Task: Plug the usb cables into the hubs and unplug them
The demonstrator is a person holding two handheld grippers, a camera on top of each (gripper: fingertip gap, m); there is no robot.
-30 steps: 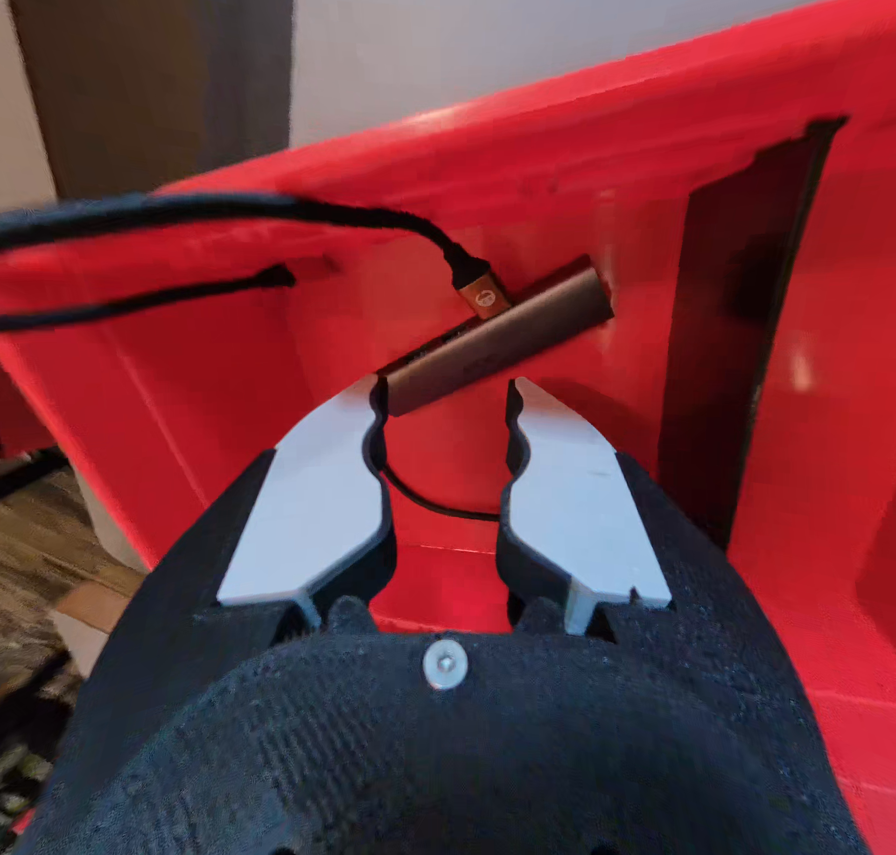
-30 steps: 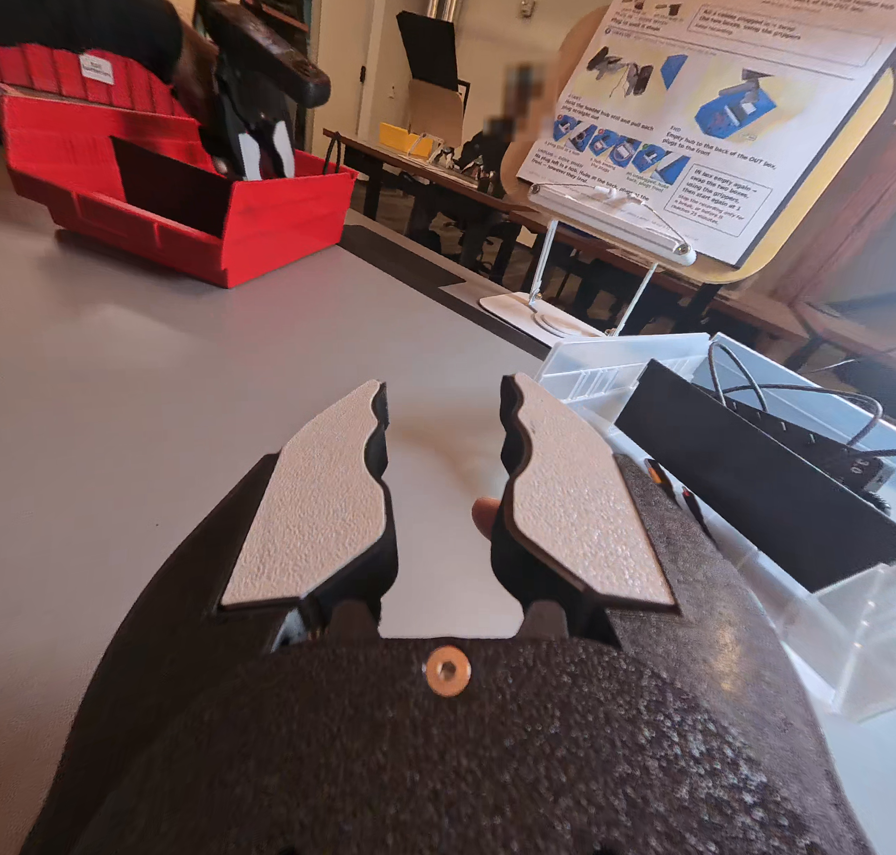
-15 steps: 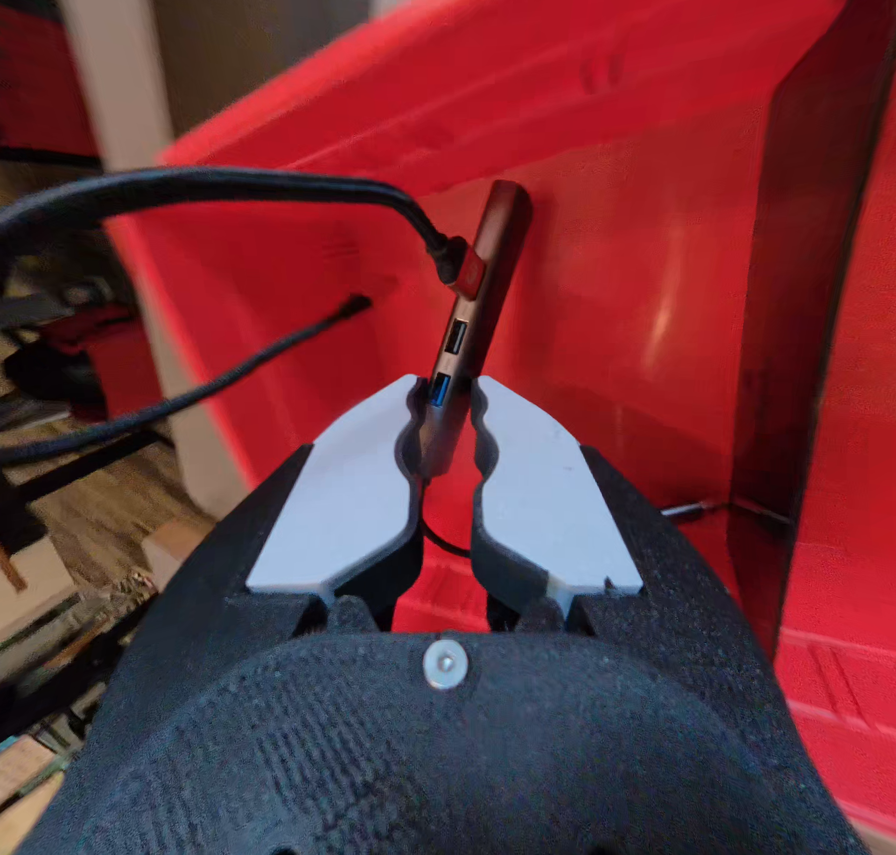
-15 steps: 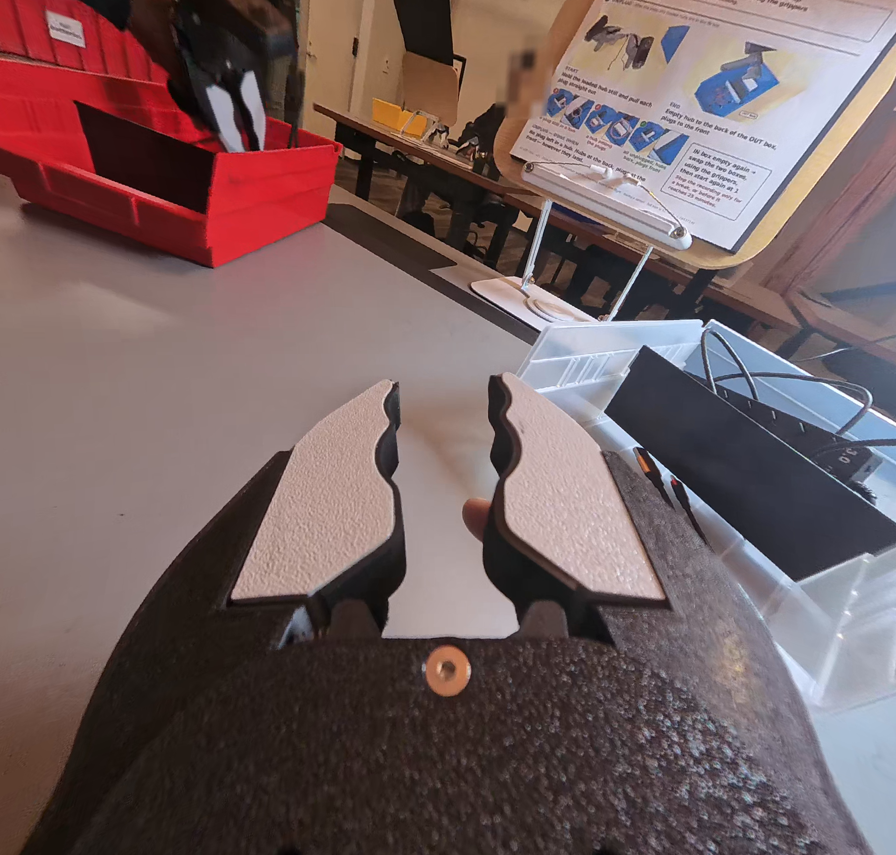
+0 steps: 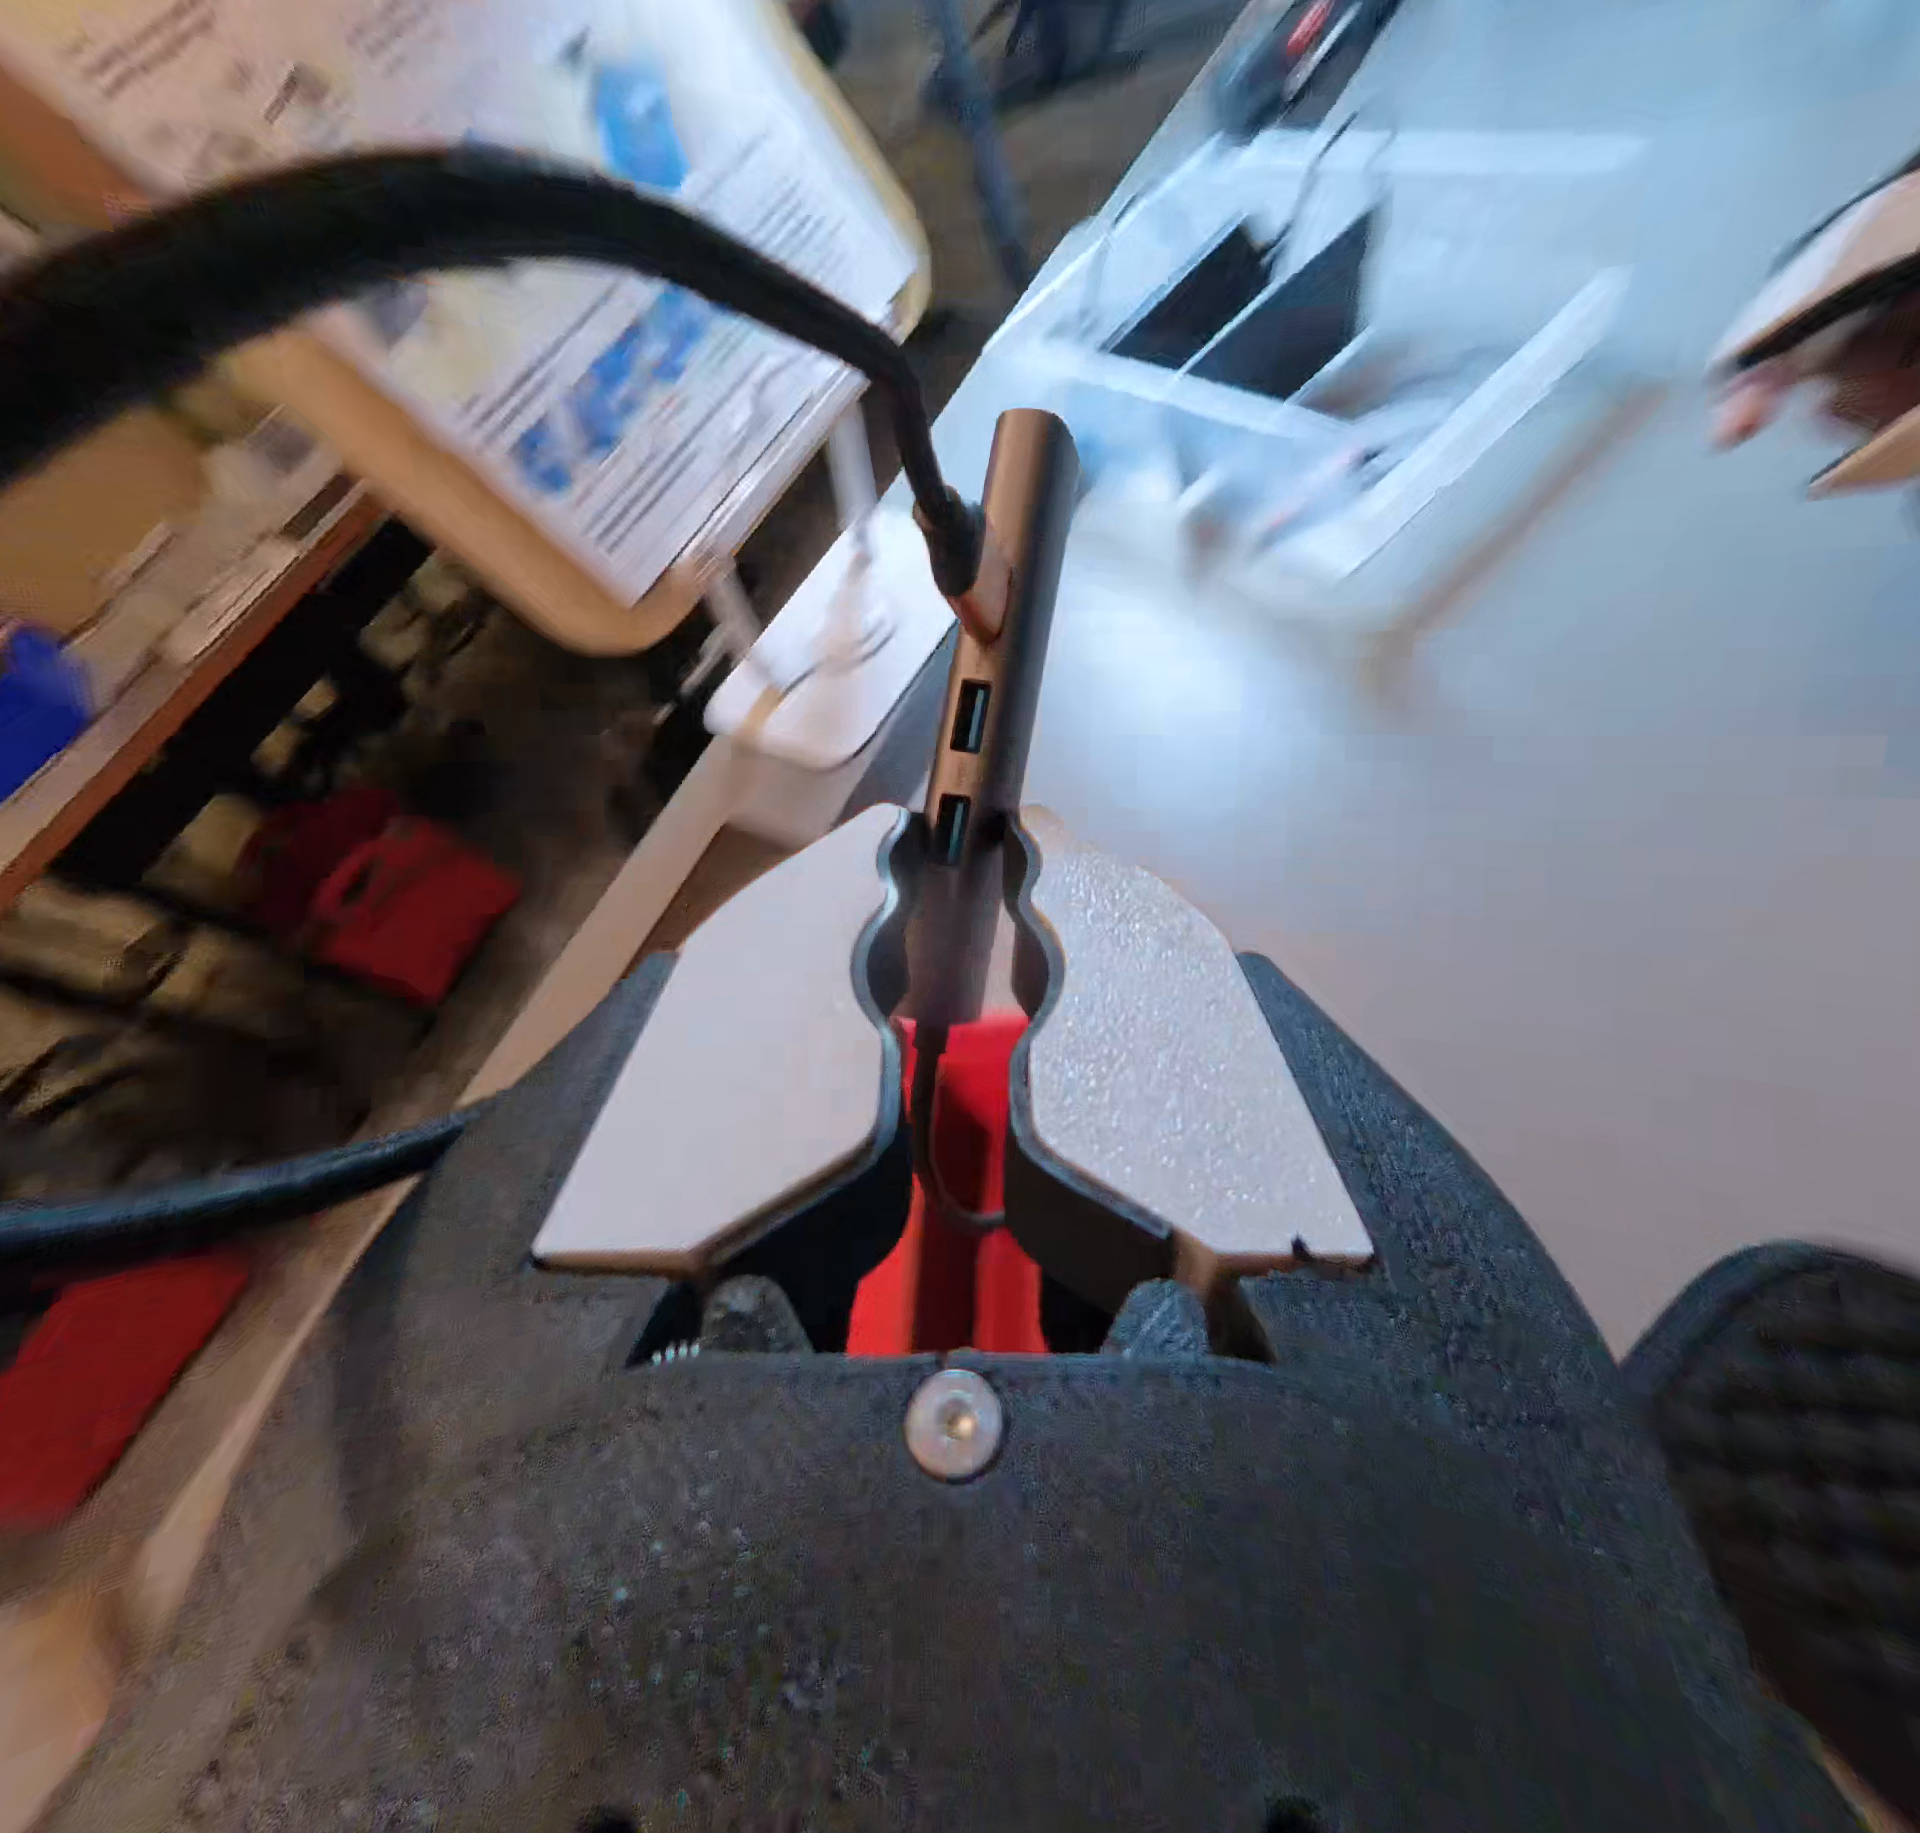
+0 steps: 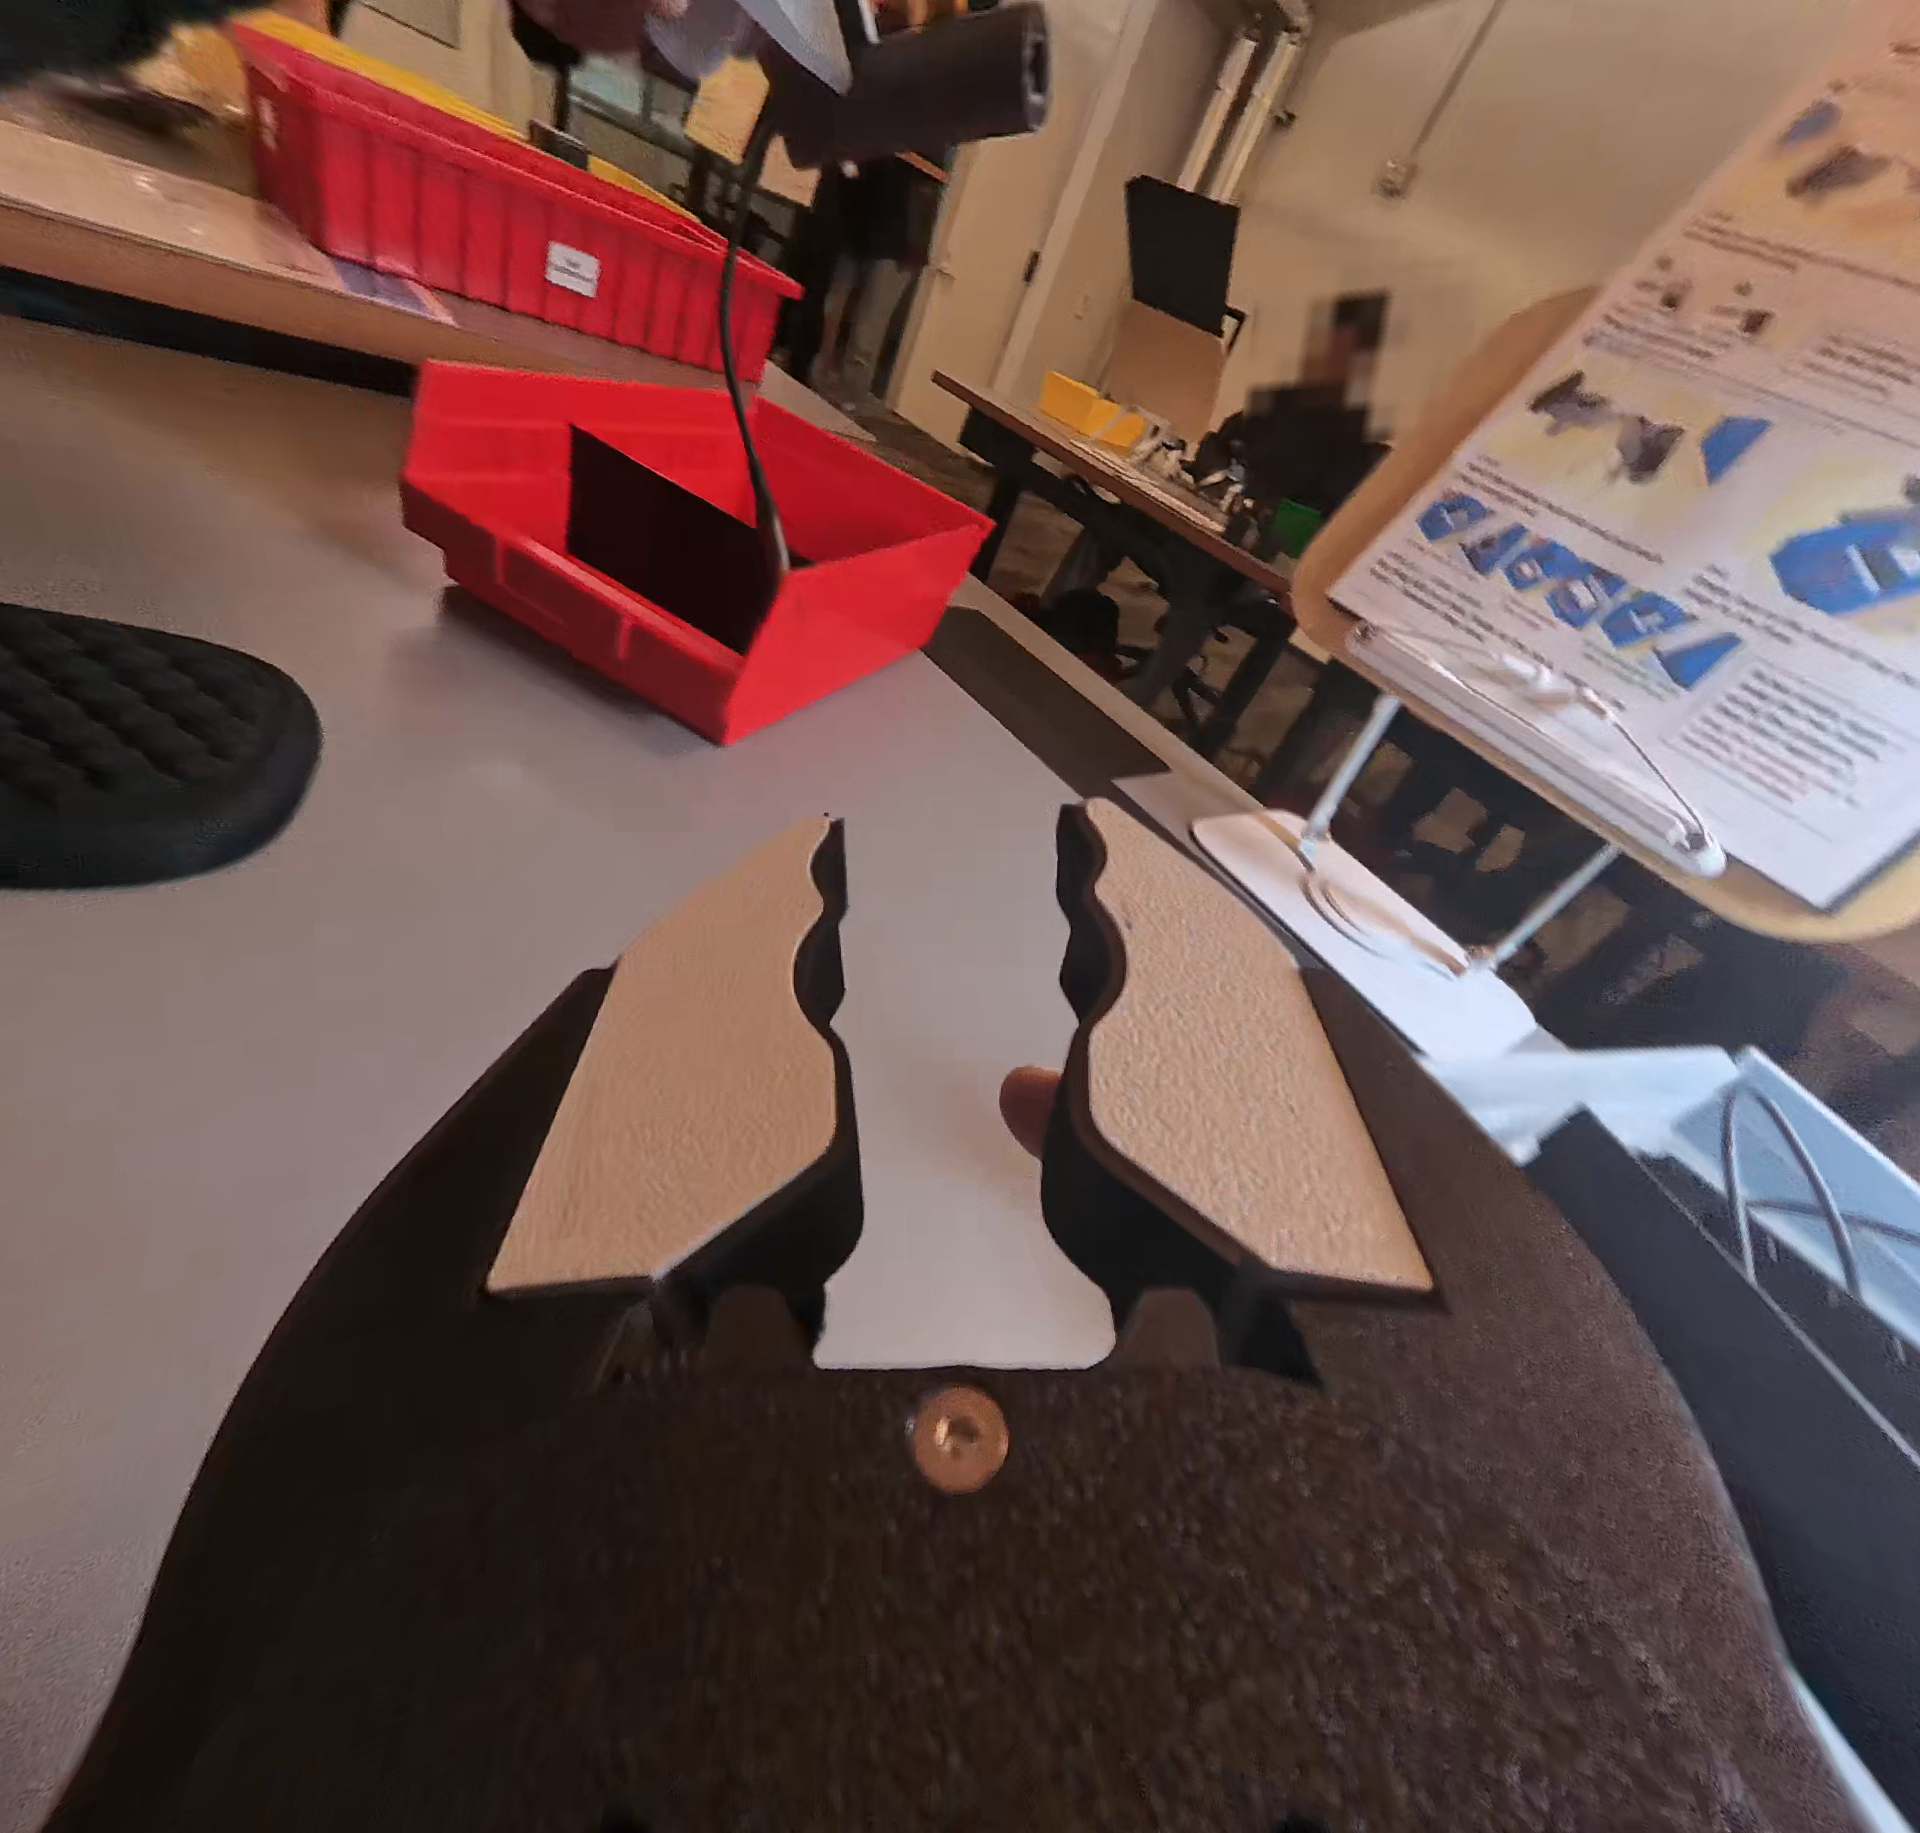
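Left wrist view: the left gripper (image 5: 961, 827) pinches the lower end of the hub (image 5: 1013, 578), which stands nearly upright from the jaws toward 12 o'clock, lifted clear of the grey table (image 5: 1455, 848). One black cable (image 5: 520, 214) is seated in the hub's upper port and arcs away toward 9 o'clock. Two ports below that plug are empty; the lower one sits right at the fingertips. The hub's own thin lead drops between the jaws toward 6 o'clock, where red shows beneath.

Right wrist view: the right gripper (image 6: 945, 838) is spread and holds nothing, low over the table. The red bin (image 6: 831, 630) sits at 11 o'clock; a cord hangs into it from the raised left gripper at 12 o'clock. The clear bin (image 6: 1704, 1077) lies at 3 o'clock.

Progress estimate: the hub is picked up with one cable plugged in. Remaining work appears to be pulling that plug with the free right gripper. How many hubs or cables remain cannot be told.
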